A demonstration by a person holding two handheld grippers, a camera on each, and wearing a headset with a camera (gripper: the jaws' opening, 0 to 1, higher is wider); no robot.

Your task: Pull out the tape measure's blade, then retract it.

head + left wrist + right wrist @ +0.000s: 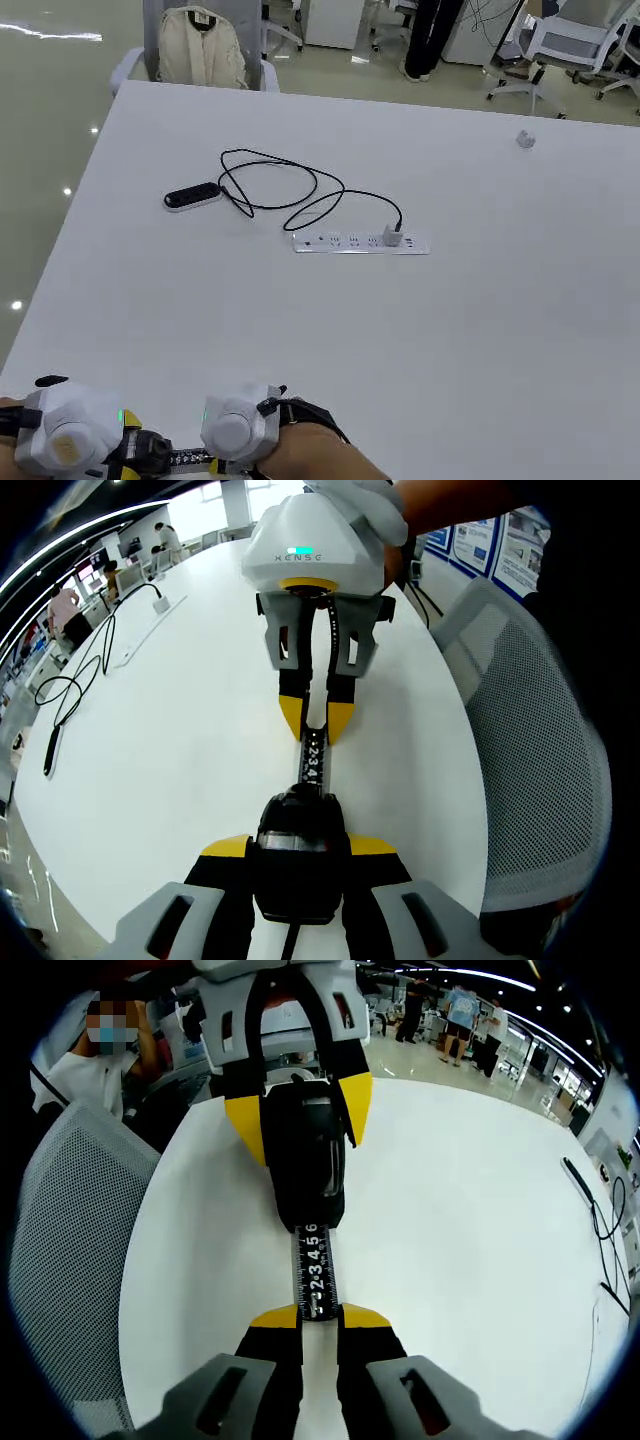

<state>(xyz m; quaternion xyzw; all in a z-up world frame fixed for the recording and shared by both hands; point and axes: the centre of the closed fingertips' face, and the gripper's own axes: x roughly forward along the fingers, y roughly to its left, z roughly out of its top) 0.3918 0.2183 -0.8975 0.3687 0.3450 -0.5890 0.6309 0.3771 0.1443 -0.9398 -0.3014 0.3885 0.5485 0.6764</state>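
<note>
Tape measure point(298, 880), a black case, sits clamped between the yellow-tipped jaws of my left gripper point(300, 846). They are closed only as far as the width of the case allows, one jaw pressing each side. A short length of blade point(311, 765) runs straight out of the case, flat over the tabletop. Its far end is pinched between the jaws of my right gripper point(316, 720), which are almost fully closed with just the thin strip between their yellow tips. The two grippers face each other nose to nose. In the right gripper view I can read the printed numbers 2 to 6 along the exposed blade.

Both grippers are low over the near edge of the white table point(480, 330), at the bottom of the head view. A grey mesh chair point(540, 730) stands just beside that edge.

Farther across the table, well apart from the grippers, lies a white power strip point(345, 243) with a plug in it. A black cable point(280, 185) loops from it to a flat black device point(192, 197).
</note>
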